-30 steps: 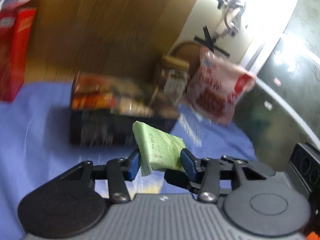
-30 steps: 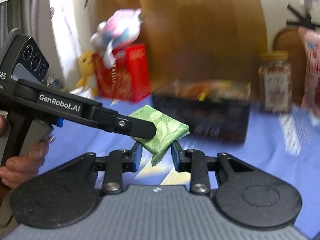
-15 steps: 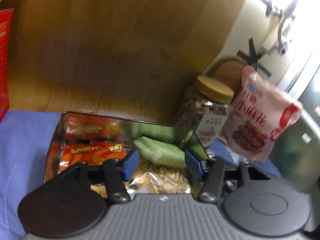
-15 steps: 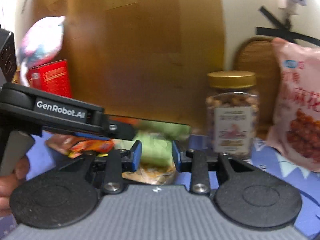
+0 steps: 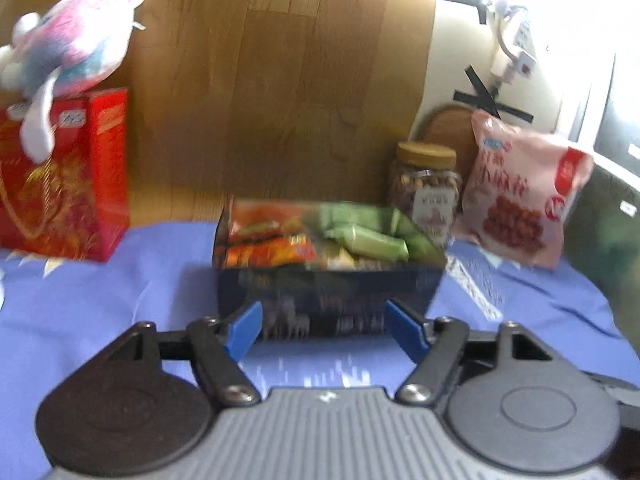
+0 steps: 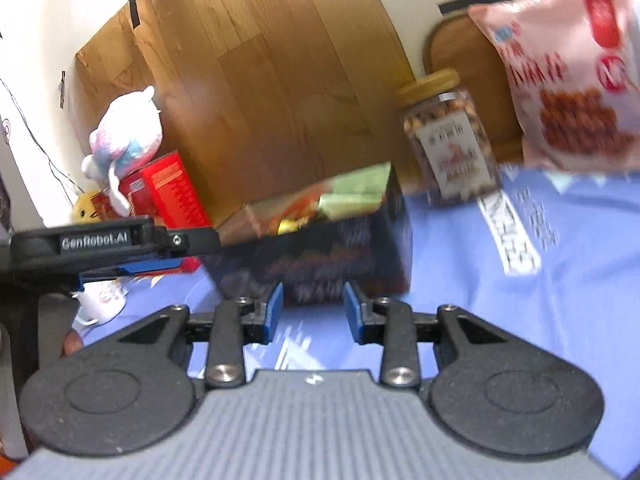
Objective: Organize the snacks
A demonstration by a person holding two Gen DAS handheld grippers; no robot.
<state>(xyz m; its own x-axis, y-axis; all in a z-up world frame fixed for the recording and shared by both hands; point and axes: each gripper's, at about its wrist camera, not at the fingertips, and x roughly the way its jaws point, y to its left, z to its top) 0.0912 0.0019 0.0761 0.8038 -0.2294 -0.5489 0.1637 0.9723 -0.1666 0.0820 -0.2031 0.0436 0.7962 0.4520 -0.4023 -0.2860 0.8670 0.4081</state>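
Observation:
A dark snack box (image 5: 328, 300) stands on the blue cloth, holding green packets (image 5: 366, 236) on its right side and orange-red packets (image 5: 268, 250) on its left. My left gripper (image 5: 324, 330) is open and empty, just in front of the box's near wall. My right gripper (image 6: 313, 312) is open and empty, close to the box (image 6: 320, 256) from its right corner. Green packets (image 6: 356, 192) show at the box top there. The left gripper's arm (image 6: 116, 240) crosses the right wrist view at left.
A nut jar (image 5: 426, 188) and a pink snack bag (image 5: 524, 188) stand right of the box. A red box (image 5: 64, 176) with a plush toy (image 5: 68, 48) on top stands at left. A wooden board (image 5: 280, 80) leans behind. A white cup (image 6: 100, 302) sits at left.
Both grippers have let go of their green packets, which now lie in the box. Both have opened and pulled back from over the box to in front of it.

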